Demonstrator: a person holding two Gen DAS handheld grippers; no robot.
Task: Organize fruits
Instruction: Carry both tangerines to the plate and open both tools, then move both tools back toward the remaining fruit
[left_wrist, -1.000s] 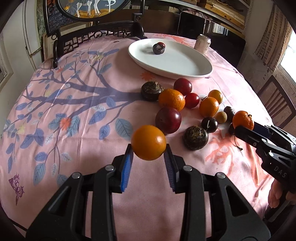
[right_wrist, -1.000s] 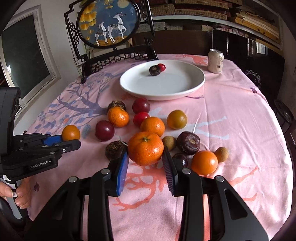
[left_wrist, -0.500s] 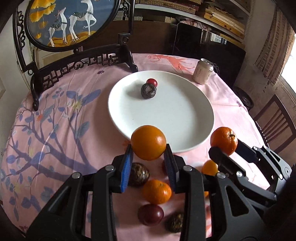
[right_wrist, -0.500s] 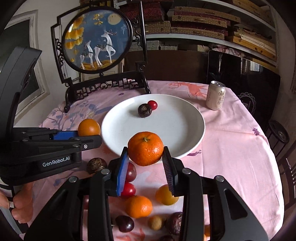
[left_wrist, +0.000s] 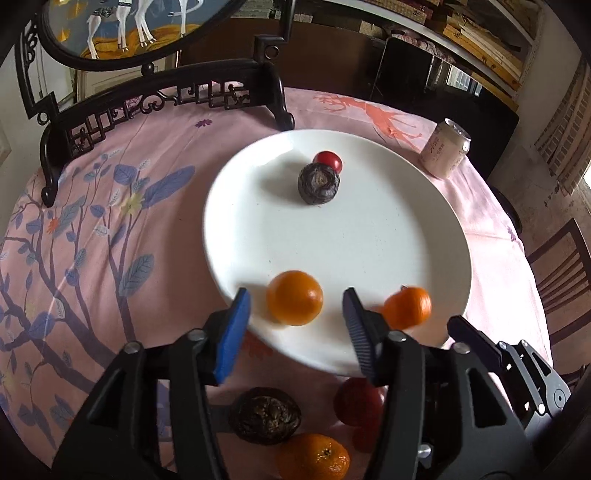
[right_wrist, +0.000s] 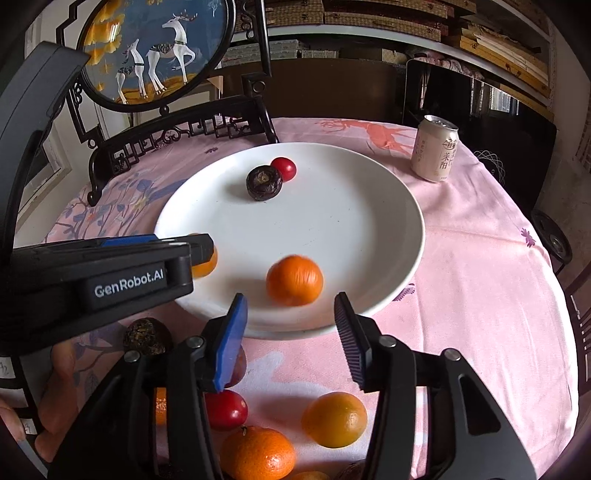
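Over the plate's (left_wrist: 229, 236) near rim, both your jaws are opening at once: the left gripper (left_wrist: 295, 317) lets its orange (left_wrist: 294, 297) go, the right gripper (right_wrist: 290, 328) drops its mandarin (right_wrist: 294, 279), neither pinched. That's the release step. Next, draw both back clear and reach for the fruit left on the tabletop (right_wrist: 480, 295) below.

One plate (right_wrist: 369, 206) — one can (right_wrist: 435, 153)

text: "GenRobot.AI" | on: left gripper (right_wrist: 199, 254) body | can (right_wrist: 435, 153): print too small to read
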